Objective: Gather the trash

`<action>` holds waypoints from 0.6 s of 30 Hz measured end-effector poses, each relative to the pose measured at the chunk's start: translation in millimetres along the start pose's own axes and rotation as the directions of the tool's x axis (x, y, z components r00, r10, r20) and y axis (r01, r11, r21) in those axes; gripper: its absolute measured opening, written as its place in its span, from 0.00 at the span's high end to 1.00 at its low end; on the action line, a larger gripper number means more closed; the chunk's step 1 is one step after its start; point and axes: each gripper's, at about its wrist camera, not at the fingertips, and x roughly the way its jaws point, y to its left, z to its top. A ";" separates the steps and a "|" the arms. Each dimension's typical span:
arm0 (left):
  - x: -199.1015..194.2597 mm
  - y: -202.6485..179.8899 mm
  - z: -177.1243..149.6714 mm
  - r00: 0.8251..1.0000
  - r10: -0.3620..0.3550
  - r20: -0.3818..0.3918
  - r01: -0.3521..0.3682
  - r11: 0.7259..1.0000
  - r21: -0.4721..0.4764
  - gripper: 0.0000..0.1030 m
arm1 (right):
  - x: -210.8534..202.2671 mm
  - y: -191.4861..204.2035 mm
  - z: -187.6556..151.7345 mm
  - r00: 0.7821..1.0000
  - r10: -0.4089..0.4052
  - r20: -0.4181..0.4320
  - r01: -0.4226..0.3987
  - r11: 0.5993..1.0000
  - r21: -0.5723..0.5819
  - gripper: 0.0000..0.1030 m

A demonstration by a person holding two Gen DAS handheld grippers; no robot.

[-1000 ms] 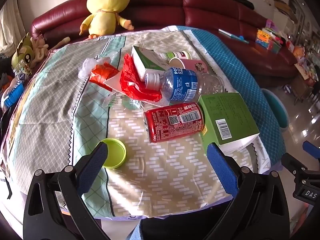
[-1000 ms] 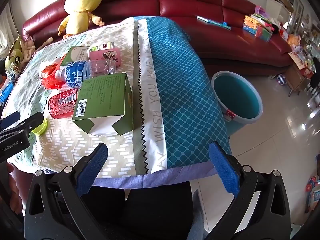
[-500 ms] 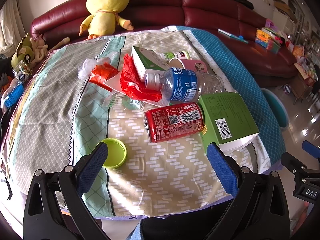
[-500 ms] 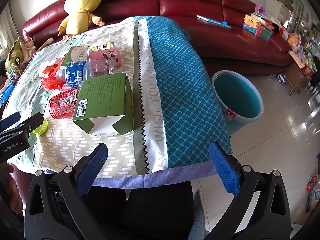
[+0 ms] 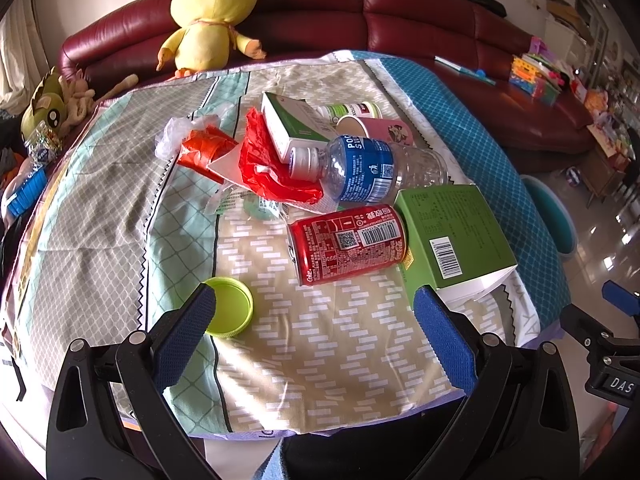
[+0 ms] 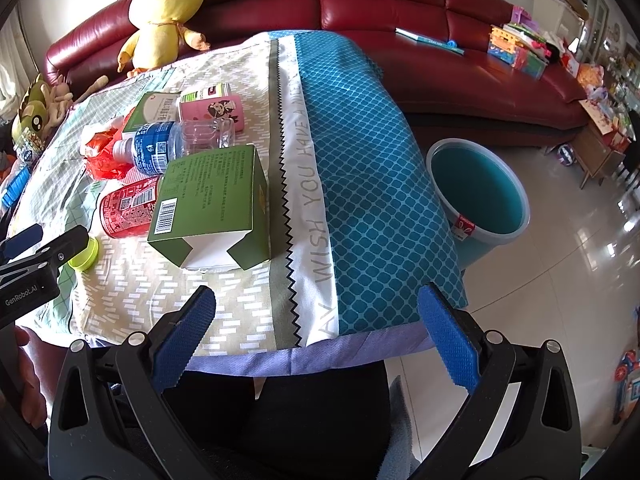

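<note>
Trash lies on the cloth-covered table: a red soda can on its side, a green carton, a clear water bottle with a blue label, red plastic wrap, a pink cup, a white-green box and a lime lid. My left gripper is open and empty over the near table edge, the lid by its left finger. My right gripper is open and empty, just short of the near edge, with the green carton ahead left. A teal bin stands on the floor to the right.
A dark red sofa runs behind the table, with a yellow plush chick on it. Toys and books lie on the sofa's right end. Tiled floor surrounds the bin. More soft toys sit at the far left.
</note>
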 end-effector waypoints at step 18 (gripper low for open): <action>20.1 12.3 -2.2 0.998 -0.023 -0.051 0.023 1.000 0.005 0.04 | 11.9 3.7 -0.3 0.999 0.041 -0.019 -0.041 0.999 -0.010 0.06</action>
